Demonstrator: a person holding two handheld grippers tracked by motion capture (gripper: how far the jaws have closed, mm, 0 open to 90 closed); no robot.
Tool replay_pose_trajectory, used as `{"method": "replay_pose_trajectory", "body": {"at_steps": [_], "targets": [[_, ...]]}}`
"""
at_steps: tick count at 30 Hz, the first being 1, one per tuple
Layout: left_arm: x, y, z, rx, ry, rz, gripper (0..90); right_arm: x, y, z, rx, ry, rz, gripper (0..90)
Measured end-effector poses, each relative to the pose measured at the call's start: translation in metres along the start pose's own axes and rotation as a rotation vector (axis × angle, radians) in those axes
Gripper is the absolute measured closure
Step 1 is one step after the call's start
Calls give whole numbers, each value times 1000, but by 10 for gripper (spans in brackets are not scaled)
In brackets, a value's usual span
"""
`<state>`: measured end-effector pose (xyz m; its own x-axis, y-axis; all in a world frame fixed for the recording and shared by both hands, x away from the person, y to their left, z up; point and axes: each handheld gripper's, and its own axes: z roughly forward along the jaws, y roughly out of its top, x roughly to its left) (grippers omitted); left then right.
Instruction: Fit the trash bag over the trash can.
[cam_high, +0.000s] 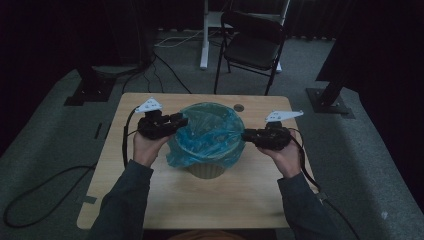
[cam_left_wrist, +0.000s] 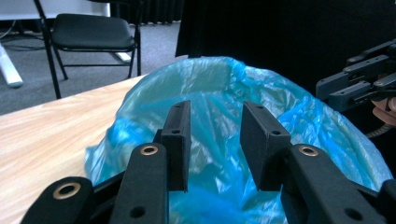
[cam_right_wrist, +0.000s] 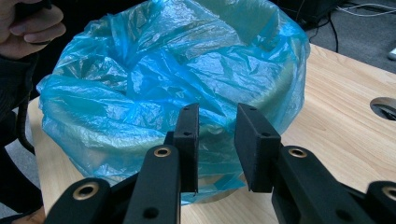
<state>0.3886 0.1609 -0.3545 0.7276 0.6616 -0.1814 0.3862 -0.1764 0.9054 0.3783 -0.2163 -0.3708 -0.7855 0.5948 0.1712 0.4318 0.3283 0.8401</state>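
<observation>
A small bin (cam_high: 205, 171) lined with a crinkled blue plastic bag (cam_high: 210, 132) stands in the middle of the wooden table (cam_high: 200, 200). The bag's edge is folded over the rim and hangs down the outside. My left gripper (cam_high: 182, 120) hovers at the bag's left rim, jaws apart, with the bag (cam_left_wrist: 219, 84) behind the gap (cam_left_wrist: 215, 116) and nothing pinched. My right gripper (cam_high: 246, 135) points at the right rim. Its jaws also stand apart (cam_right_wrist: 217, 114), with the bag's outer fold (cam_right_wrist: 140, 93) just beyond them and no pad pressing on it.
A black folding chair (cam_high: 252, 42) stands behind the table, next to a white desk leg (cam_high: 204, 35). A round cable hole (cam_high: 239, 107) sits near the table's far edge. Cables trail across the grey carpet at the left. The other gripper (cam_left_wrist: 355, 84) shows across the bin.
</observation>
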Motion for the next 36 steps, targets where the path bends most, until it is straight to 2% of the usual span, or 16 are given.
{"method": "replay_pose_trajectory", "body": {"at_steps": [7,9,15,16,18,25,29,30,32,36], "targets": [[-5,12,10,11,-14,40,632,0,-1,0,-2,3,0,705],[-7,18,15,15,-20,63,632,0,-1,0,-1,4,-1,705],[-9,26,23,26,-36,88,630,0,-1,0,0,6,-2,705],[-11,30,30,29,-56,116,630,-1,-2,0,1,9,-1,705],[-12,33,36,39,-62,134,629,-1,-2,0,1,11,-1,705],[-16,45,56,45,-99,158,629,-2,-3,0,4,13,-4,704],[-17,46,59,51,-103,169,629,-2,-4,0,4,14,-4,704],[-20,50,68,64,-127,191,629,-2,-4,0,4,14,-4,704],[-23,52,73,85,-133,216,629,-2,-4,0,6,16,-4,704],[-29,55,84,115,-149,241,622,-3,-4,0,5,18,-4,704]]}}
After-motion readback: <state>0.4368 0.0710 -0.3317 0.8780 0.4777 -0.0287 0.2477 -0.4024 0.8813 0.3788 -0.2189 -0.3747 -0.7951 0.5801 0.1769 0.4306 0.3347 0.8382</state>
